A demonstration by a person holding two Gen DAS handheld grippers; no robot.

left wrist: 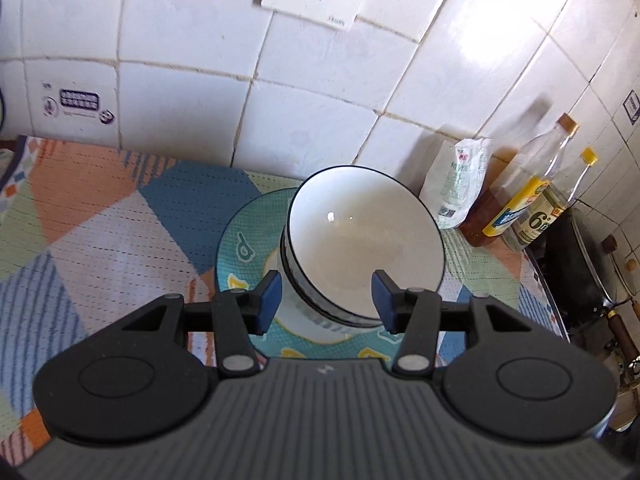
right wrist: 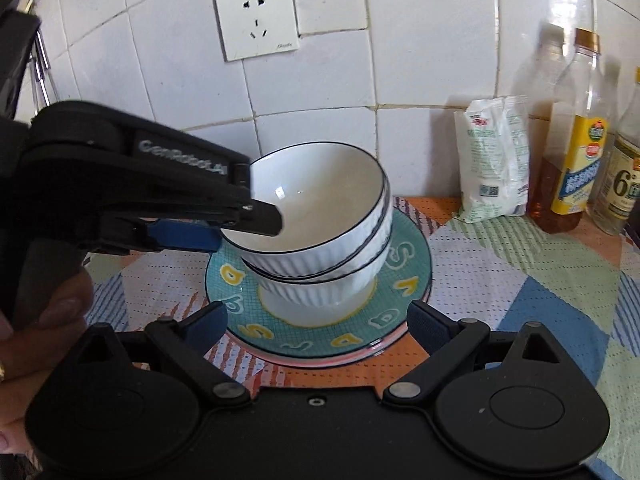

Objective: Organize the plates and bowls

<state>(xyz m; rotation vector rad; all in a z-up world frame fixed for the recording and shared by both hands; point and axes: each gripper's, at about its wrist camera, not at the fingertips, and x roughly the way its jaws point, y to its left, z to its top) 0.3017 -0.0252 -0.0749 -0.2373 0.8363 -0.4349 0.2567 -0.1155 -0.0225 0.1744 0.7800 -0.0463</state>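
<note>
A white ribbed bowl with a dark rim [left wrist: 366, 240] [right wrist: 320, 208] sits tilted in a second white bowl [right wrist: 320, 288], and both stand on a teal plate with yellow letters [left wrist: 240, 244] [right wrist: 404, 276]. A pink plate edge [right wrist: 320, 360] shows under the teal plate. My left gripper [left wrist: 326, 300] [right wrist: 248, 224] is open, with its two fingers on either side of the top bowl's near rim; in the right wrist view one finger is inside the bowl and one below the rim. My right gripper [right wrist: 316, 330] is open and empty, just in front of the plate.
A patterned mat [left wrist: 100, 220] covers the counter against a white tiled wall with a socket [right wrist: 258, 20]. A white bag [right wrist: 494, 164], an oil bottle [right wrist: 576, 152] and a vinegar bottle [left wrist: 556, 200] stand at the right. A black wok [left wrist: 580, 260] sits far right.
</note>
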